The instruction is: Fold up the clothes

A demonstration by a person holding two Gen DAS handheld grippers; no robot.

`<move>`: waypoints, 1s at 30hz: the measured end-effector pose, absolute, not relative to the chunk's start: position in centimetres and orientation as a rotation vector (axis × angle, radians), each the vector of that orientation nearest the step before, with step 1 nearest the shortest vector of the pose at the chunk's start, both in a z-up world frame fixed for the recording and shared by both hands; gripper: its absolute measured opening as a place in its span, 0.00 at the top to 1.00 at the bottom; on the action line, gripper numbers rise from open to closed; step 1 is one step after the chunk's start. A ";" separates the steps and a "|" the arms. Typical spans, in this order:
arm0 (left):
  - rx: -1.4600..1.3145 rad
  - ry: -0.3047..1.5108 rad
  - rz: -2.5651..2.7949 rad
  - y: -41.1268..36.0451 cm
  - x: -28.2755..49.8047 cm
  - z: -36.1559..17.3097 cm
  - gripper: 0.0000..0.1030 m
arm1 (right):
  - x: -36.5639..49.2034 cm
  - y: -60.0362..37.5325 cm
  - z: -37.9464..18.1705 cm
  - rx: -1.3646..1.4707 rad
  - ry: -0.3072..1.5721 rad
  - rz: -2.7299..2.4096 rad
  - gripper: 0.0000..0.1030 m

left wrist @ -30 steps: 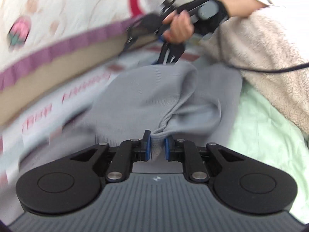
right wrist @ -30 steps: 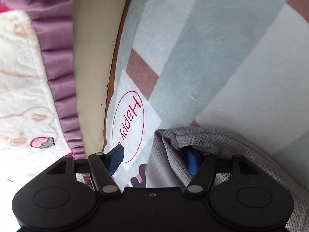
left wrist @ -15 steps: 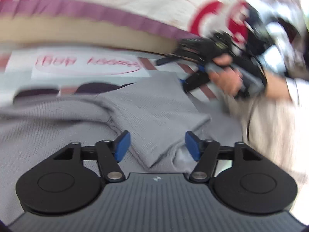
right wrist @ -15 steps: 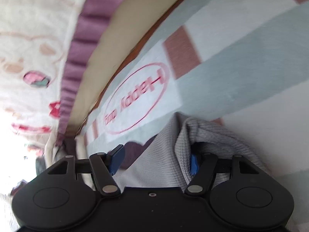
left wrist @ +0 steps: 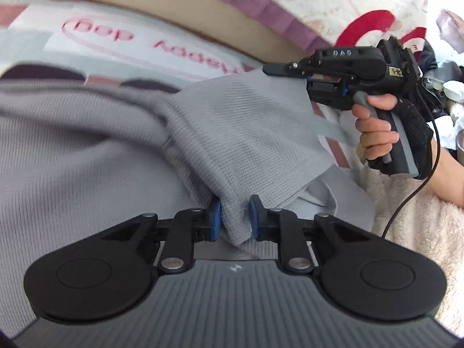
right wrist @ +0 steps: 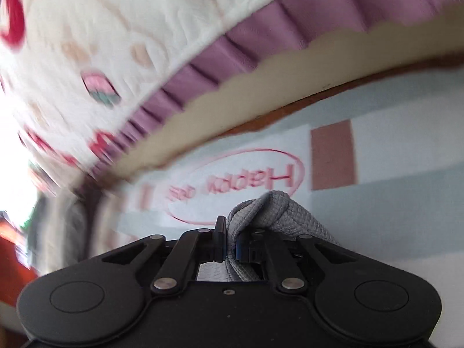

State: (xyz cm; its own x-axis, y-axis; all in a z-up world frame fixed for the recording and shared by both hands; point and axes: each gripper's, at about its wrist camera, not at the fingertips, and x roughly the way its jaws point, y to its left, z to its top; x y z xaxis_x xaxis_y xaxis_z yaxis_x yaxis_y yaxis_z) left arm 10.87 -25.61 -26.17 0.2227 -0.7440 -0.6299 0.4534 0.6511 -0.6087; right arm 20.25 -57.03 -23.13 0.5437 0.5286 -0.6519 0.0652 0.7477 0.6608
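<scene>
Grey waffle-knit garment (left wrist: pixel 95 156) lies spread over a pale blanket (left wrist: pixel 34 40) of grey, white and dusty-pink blocks, printed with a red oval and the words "Happy day". The left gripper (left wrist: pixel 234 220) is closed on a bunched fold of the knit, blue pads pressing the cloth from both sides. From that fold a flap of the same fabric rises tilted toward the upper right, where the right gripper (left wrist: pixel 301 75), held in the person's right hand (left wrist: pixel 374 127), pinches its far corner.

Right wrist view: right gripper (right wrist: pixel 229 243) fingers nearly together, clamped on a thick roll of grey knit that humps up above the tips. Beyond it, the blanket's red oval print and a pink square.

Surroundings: along the blanket's far edge runs a beige band, then a purple ruffle (right wrist: pixel 261 46) bordering a white quilted cover (right wrist: pixel 116 29) with red and pink motifs. A cream fleece throw (left wrist: pixel 411 232) sits at the right. Black cable (left wrist: pixel 411 197) trails from the right gripper across the fleece. Edges of both views are motion-blurred.
</scene>
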 end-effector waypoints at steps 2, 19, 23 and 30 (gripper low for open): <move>-0.350 1.072 -0.837 -25.4 11.0 -26.1 0.80 | 20.5 -56.7 -24.0 0.638 1.040 0.233 0.84; -0.222 0.981 -0.841 -25.6 10.1 -23.3 0.82 | 7.0 -53.0 -15.3 0.309 0.934 0.124 0.97; -0.119 0.975 -0.859 -25.9 8.8 -22.0 0.77 | 5.5 -50.8 -17.2 0.271 0.989 0.082 0.91; 0.008 0.933 -0.932 -28.0 5.3 -21.6 0.48 | 2.7 -49.5 -22.0 0.244 0.984 -0.031 0.66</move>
State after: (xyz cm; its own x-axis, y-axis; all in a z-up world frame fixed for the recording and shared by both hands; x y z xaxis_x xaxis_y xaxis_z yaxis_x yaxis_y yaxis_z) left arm 5.33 -27.97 -21.58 0.2493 -0.6809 -0.6887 0.6877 0.6252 -0.3691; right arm 2.75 -49.51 -21.99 0.5552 0.0839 -0.8275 0.1363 0.9723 0.1900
